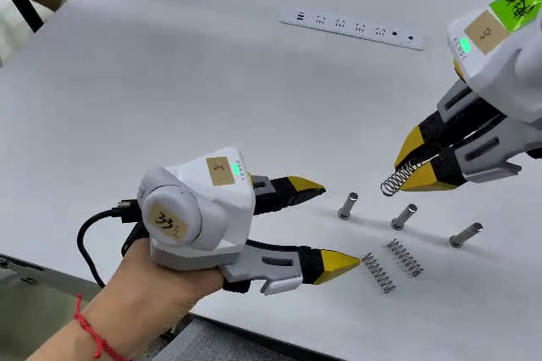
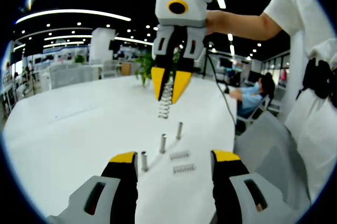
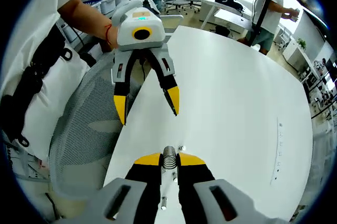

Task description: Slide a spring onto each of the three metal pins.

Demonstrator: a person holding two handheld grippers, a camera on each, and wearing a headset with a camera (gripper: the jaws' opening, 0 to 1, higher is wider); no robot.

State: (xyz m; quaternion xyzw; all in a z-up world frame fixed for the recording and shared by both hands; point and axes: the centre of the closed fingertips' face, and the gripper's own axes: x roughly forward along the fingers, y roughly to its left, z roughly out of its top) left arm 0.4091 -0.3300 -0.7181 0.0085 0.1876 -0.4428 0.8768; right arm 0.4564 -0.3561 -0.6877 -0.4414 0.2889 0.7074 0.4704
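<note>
The right gripper (image 1: 403,173) has its jaws clamped on a spring (image 1: 391,185) above the pins (image 1: 404,216), while the left gripper (image 1: 335,224) has its jaws spread wide.

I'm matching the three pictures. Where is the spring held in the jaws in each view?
Head view: spring right of centre.
Left gripper view: spring upper centre, hanging down.
Right gripper view: spring bottom centre, seen end-on.
Shared landmark: the right gripper clamping it.

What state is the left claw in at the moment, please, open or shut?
Open. The left claw has its two yellow-tipped jaws standing well apart, with nothing held between them.
</note>
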